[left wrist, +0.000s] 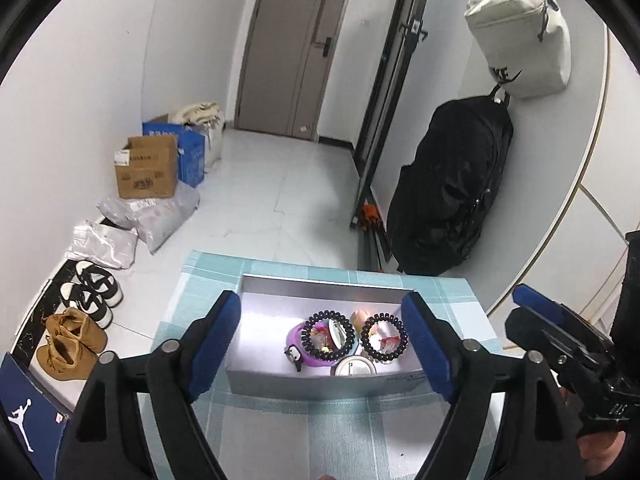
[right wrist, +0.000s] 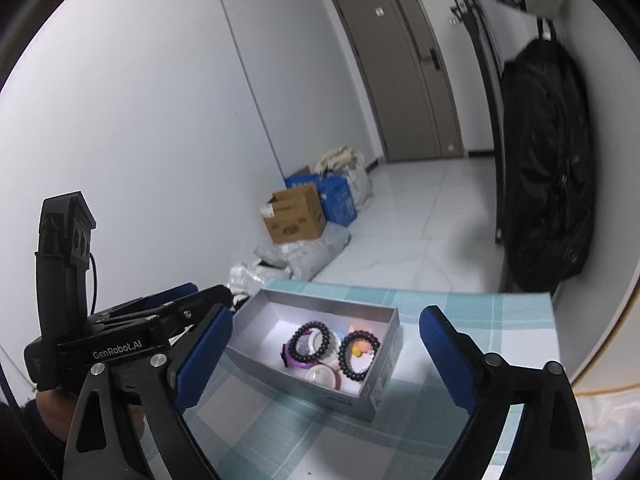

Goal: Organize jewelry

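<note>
A grey open box [left wrist: 256, 376] [right wrist: 380, 392] stands on a teal checked tablecloth. Inside lie two black bead bracelets, one on the left [left wrist: 329, 336] [right wrist: 313, 343] and one on the right [left wrist: 384, 336] [right wrist: 359, 354], over a purple ring-shaped piece [left wrist: 294, 334] [right wrist: 289, 354], a white round piece [left wrist: 355, 367] [right wrist: 322, 376] and small colourful trinkets. My left gripper [left wrist: 326, 344] is open and empty above the box's near side. My right gripper [right wrist: 324, 348] is open and empty, raised before the box. Each gripper shows in the other's view.
The tablecloth [left wrist: 320, 432] covers a small table with edges close around the box. On the floor left are shoes [left wrist: 76, 340], plastic bags and cardboard boxes [left wrist: 146, 168]. A black bag [left wrist: 452, 184] and a white bag [left wrist: 520, 40] hang on the right wall.
</note>
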A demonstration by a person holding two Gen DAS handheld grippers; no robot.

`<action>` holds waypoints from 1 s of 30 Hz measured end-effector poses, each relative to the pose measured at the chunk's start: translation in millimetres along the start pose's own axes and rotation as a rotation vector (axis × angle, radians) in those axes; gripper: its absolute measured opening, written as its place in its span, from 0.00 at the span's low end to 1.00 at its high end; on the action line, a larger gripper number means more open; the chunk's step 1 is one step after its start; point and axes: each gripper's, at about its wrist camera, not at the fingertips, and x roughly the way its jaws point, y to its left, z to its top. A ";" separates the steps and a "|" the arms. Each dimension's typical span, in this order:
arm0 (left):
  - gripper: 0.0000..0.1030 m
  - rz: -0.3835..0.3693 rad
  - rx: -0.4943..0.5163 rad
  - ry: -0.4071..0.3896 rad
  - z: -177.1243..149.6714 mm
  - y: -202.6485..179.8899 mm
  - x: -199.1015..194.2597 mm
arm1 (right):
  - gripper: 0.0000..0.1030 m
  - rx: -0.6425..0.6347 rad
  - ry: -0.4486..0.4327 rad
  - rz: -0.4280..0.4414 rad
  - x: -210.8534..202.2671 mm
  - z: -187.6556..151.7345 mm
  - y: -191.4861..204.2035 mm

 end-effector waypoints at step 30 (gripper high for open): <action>0.86 0.111 0.051 -0.110 -30.7 -16.9 -52.2 | 1.00 -0.070 -0.104 -0.047 -54.8 -37.5 24.9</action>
